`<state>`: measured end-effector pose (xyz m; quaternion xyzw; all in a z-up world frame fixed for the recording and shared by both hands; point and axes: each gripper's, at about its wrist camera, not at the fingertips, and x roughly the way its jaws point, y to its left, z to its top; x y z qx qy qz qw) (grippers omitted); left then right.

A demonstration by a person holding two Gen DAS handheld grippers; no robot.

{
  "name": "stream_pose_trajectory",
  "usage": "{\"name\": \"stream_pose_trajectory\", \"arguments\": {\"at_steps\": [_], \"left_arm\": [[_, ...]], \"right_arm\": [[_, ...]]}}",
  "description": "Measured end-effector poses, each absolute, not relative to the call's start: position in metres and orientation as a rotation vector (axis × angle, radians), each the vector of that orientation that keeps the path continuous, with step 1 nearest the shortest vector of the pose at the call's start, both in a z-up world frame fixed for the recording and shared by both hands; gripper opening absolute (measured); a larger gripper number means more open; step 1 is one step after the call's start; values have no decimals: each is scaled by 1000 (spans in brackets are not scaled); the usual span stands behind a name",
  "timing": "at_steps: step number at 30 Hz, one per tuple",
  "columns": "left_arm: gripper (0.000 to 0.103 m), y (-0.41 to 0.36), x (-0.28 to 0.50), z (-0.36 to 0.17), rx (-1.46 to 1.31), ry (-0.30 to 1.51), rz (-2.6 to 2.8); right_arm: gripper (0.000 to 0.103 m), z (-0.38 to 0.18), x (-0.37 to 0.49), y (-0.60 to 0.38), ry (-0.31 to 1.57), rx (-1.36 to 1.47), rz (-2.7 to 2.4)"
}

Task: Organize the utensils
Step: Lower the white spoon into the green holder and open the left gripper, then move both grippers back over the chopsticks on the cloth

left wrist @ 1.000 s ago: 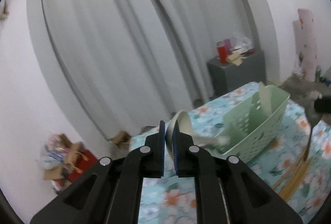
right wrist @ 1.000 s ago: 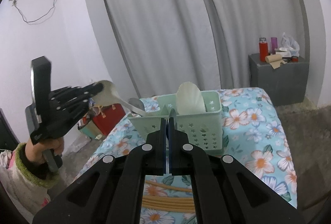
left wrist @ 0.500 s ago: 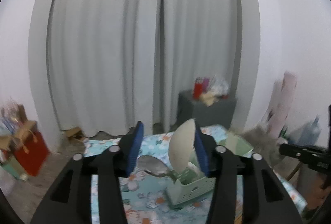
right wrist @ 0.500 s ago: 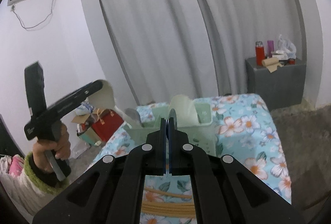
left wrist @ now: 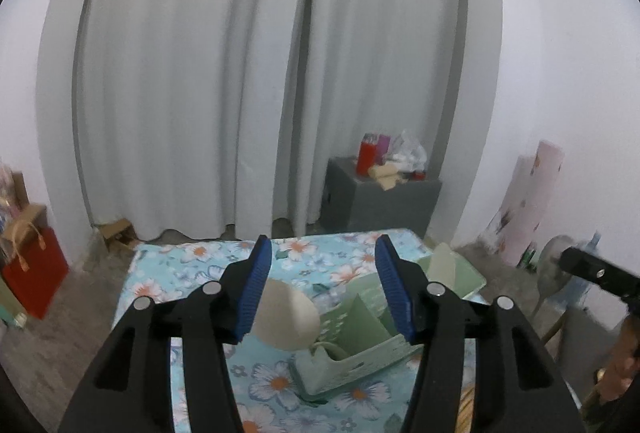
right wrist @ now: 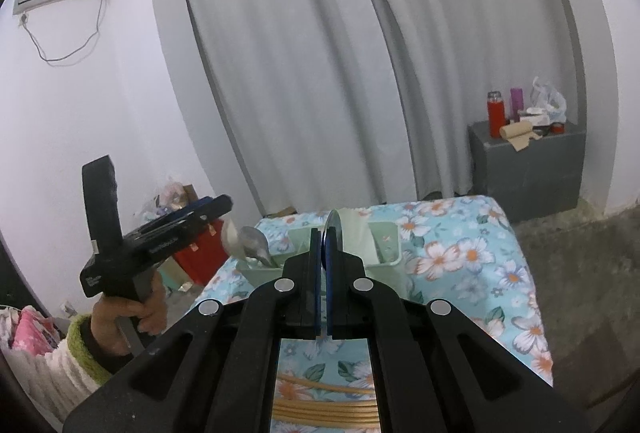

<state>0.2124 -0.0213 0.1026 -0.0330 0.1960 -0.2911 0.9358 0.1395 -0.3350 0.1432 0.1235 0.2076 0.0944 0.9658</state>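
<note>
Now, from the left wrist, the left gripper [left wrist: 320, 289] stands wide apart and empty above the green caddy [left wrist: 360, 353] on the floral table [left wrist: 192, 265]. A white spoon [left wrist: 286, 317] stands in the caddy's left end, just below the left finger. Lift straight up so neither finger clips that bowl.

From the right wrist, the right gripper [right wrist: 323, 265] is pinched together on a thin metal utensil [right wrist: 333, 223], held edge-on before the caddy [right wrist: 384, 245]. Chopsticks [right wrist: 324, 409] lie below it. Bring the utensil over a free compartment before letting go.
</note>
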Motion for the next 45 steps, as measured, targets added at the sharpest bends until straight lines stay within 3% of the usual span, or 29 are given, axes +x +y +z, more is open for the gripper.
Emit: {"name": "stream_pose_trajectory", "arguments": {"at_steps": [8,17,31,34,38,45], "left_arm": [[63,28,189,94,-172,433,-553],[68,47,154,49,-228,562,-549],[69,37,117,12,-125,615,-593],[69,37,115,7,-129,626,-592],[69,38,116,5,-138,635,-587],[69,40,115,8,-146,622,-573]], "right_arm": [[0,178,145,-357,312,318,265],[0,212,182,-360,196,356,367],[1,135,235,-360,388,307,287],[6,126,232,-360,422,299,270],[29,130,219,-362,414,290,254],[33,144,194,-368,366,284,240]]}}
